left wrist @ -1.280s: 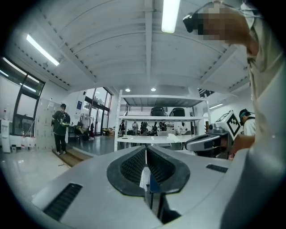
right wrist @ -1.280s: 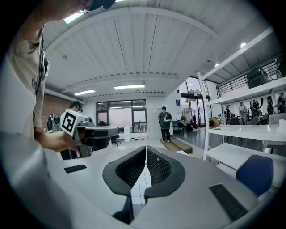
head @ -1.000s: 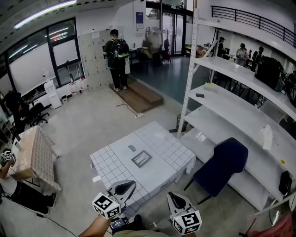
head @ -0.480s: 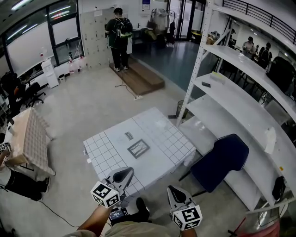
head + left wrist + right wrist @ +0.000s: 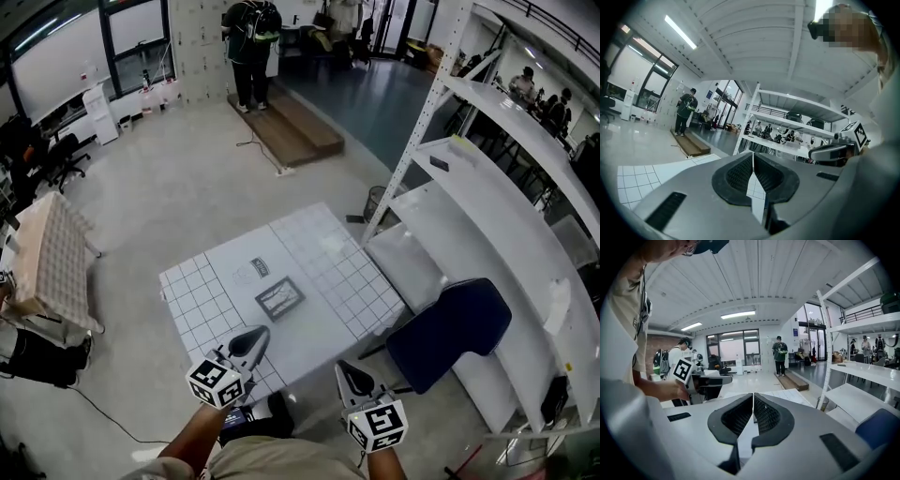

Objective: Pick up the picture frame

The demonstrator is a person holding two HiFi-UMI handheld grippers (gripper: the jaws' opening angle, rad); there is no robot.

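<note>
A small dark picture frame (image 5: pixel 279 298) lies flat near the middle of a low table with a white grid-pattern cloth (image 5: pixel 216 281). A smaller dark card (image 5: pixel 261 267) lies just beyond it. My left gripper (image 5: pixel 253 339) hovers over the table's near edge, jaws shut and empty, short of the frame. My right gripper (image 5: pixel 352 378) hangs off the table's near right corner, also shut with nothing in it. In the left gripper view the left gripper (image 5: pixel 753 159) has its pads together; the right gripper (image 5: pixel 753 399) looks the same in its own view.
A dark blue chair (image 5: pixel 450 328) stands right of the table. White metal shelving (image 5: pixel 487 187) runs along the right side. A cloth-covered table (image 5: pixel 52 262) stands at the left. A person with a backpack (image 5: pixel 251 42) stands far back by a wooden platform (image 5: pixel 286 127).
The view has moved in over the table. Both grippers have gone forward and down toward its near edge, jaws staying shut.
</note>
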